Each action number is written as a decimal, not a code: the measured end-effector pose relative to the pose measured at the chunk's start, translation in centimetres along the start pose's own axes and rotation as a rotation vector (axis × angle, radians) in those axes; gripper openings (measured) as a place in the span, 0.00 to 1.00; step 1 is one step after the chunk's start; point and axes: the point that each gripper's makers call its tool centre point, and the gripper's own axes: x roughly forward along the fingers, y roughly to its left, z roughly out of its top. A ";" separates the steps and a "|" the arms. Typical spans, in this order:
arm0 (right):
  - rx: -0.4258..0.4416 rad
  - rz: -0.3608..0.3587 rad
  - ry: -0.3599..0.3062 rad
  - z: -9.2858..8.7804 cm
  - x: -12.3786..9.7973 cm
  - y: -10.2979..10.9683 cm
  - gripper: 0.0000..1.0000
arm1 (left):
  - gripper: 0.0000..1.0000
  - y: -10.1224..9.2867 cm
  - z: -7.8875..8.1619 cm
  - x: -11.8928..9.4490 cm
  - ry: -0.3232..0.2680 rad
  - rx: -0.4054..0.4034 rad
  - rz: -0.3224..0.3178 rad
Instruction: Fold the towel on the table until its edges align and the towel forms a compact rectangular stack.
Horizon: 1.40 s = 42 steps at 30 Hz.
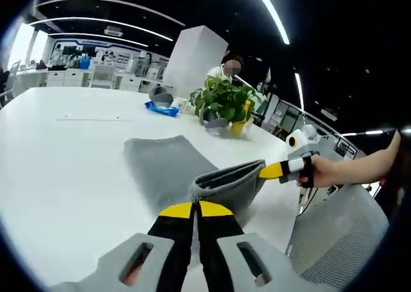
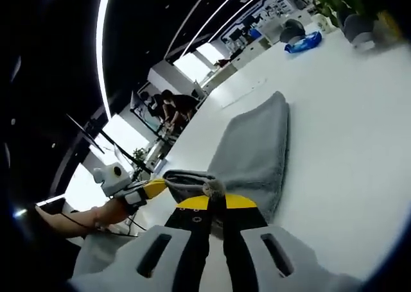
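Both tools [image 1: 196, 210] [image 2: 215, 202] pinch the grey towel [image 1: 164, 167].

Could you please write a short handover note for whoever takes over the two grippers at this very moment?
Left gripper: jaws shut on a near corner of the grey towel.
Right gripper: jaws shut on the other near corner, the edge lifted between the two.
Towel: far part lies flat on the white table; near edge raised off it.
Beyond: a potted plant and a blue packet.
Done: both corners gripped and lifted.
Left: carry the near edge over to the far edge, align, release, fold again into a compact rectangle.
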 end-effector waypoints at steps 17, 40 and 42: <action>-0.046 0.175 -0.159 3.8 -1.7 4.8 0.03 | 0.00 -2.2 6.9 -3.1 -0.271 -0.075 -0.097; -0.177 0.315 -0.123 3.4 -6.2 12.0 0.03 | 0.00 -8.9 9.7 -10.6 -0.265 0.106 -0.216; -0.180 0.331 -0.118 3.4 -6.8 12.6 0.03 | 0.00 -10.0 9.8 -11.4 -0.265 0.118 -0.236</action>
